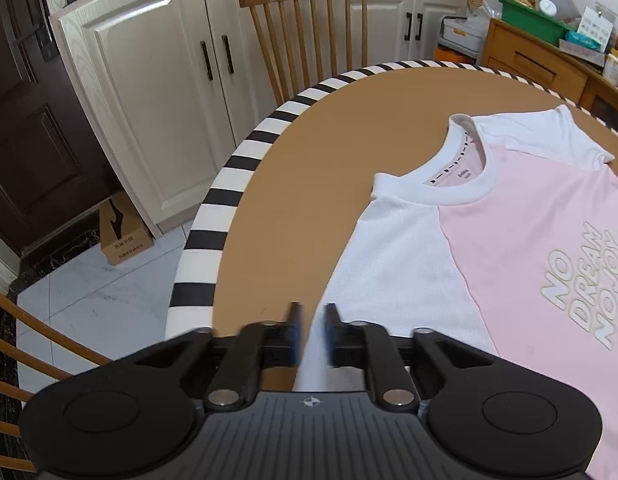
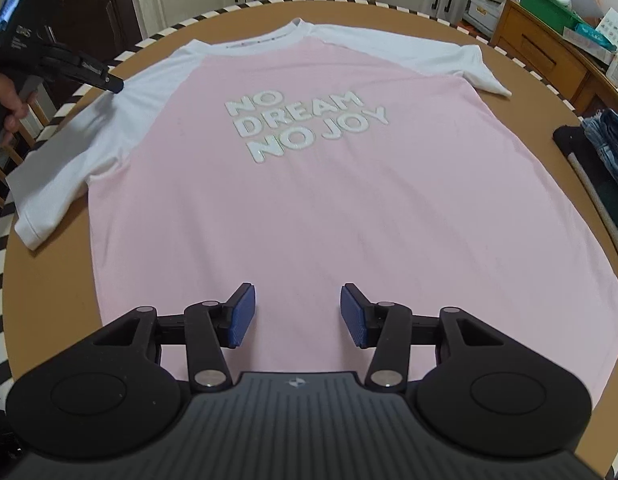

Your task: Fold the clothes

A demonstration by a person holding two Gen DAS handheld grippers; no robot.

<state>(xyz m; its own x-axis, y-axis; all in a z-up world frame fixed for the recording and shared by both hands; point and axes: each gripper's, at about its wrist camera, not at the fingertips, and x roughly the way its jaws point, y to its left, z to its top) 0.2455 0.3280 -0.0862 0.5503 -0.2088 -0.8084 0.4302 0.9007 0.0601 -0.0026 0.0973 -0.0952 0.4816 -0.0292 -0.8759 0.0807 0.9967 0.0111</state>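
Hovering tilted above T-shirt, right gripper parted.

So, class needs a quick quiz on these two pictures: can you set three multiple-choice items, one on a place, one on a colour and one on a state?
1. Where does the T-shirt lie?
A. Spread flat on the round table
B. Draped over a chair
C. On the floor

2. What colour are the shirt's sleeves?
A. Pink
B. Black
C. White

3. How does the right gripper stand?
A. Shut on the collar
B. Open over the shirt's lower front
C. Shut on a sleeve

Answers:
1 A, the shirt lies front up on the brown tabletop inside its striped rim.
2 C, both short sleeves are white beside the pink body.
3 B, its blue pads stand well apart with nothing pinched between them.
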